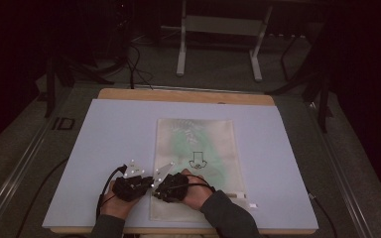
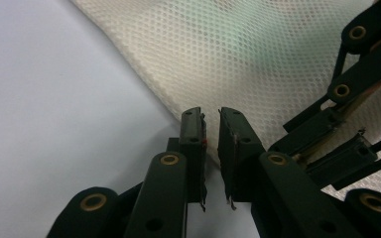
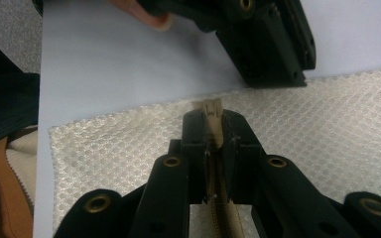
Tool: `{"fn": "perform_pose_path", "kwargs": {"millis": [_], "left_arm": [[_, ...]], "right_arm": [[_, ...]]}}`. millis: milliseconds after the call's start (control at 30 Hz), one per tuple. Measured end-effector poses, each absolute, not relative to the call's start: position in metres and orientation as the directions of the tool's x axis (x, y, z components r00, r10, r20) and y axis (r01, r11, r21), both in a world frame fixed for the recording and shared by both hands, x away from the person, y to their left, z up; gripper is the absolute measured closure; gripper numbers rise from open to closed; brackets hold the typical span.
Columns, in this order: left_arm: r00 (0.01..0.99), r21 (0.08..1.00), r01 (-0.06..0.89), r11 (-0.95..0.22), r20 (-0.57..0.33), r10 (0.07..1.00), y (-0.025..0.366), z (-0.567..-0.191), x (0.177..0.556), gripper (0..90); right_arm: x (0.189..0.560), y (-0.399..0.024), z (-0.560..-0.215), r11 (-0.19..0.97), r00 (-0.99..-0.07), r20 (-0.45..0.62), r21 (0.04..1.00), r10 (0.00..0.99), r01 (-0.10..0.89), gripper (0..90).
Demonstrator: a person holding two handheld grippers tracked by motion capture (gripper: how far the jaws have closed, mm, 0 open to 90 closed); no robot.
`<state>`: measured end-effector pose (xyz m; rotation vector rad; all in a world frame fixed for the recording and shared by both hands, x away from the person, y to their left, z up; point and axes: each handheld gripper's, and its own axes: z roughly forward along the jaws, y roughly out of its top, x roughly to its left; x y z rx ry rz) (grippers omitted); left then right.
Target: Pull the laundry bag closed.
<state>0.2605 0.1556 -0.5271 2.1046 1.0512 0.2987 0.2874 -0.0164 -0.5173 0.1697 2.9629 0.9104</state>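
A cream mesh bag (image 1: 198,134) lies flat on the pale table (image 1: 109,134), with something green (image 1: 186,144) showing through it and a black arrow mark on it. Both grippers meet at the bag's near left corner. My right gripper (image 3: 213,124) is shut on the tan zipper end (image 3: 212,110), and the zipper tape (image 3: 225,218) runs back between its jaws. My left gripper (image 2: 212,124) has its tips at the bag's left edge (image 2: 144,84); a narrow gap shows between the jaws. In the high view the left gripper (image 1: 150,182) sits just left of the right gripper (image 1: 155,192).
A white tab (image 1: 248,202) lies at the bag's near right corner. The table's wooden rim (image 1: 183,95) shows at the far side. Beyond it stand metal frame legs (image 1: 181,54) on grey carpet, with cables (image 1: 134,64). Link arms (image 2: 347,89) of the other gripper cross the left gripper view.
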Motion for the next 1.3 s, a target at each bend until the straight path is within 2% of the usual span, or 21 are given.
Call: {"fn": "perform_pose_path", "kwargs": {"millis": [300,467,800,1300], "left_arm": [[0.649,0.7,0.592,-0.401,-0.119,0.751,0.1517,-0.5289,0.2609,82.0],[0.651,0.695,0.596,-0.402,-0.125,0.749,0.152,-0.5288,0.2606,87.7],[0.666,0.703,0.583,-0.409,-0.124,0.736,0.15,-0.5268,0.2576,88.5],[0.676,0.655,0.606,-0.452,-0.125,0.726,0.1459,-0.528,0.2568,89.0]], "right_arm": [[0.2849,-0.0179,-0.5184,0.816,-0.992,-0.01,0.57,0.124,0.096,81.8],[0.2849,-0.0181,-0.5186,0.816,-0.992,-0.01,0.57,0.124,0.097,81.9],[0.2856,-0.0197,-0.5197,0.809,-0.992,0.0,0.579,0.127,0.103,81.9],[0.2856,-0.0198,-0.5199,0.809,-0.993,0.001,0.579,0.122,0.1,82.1]]}}
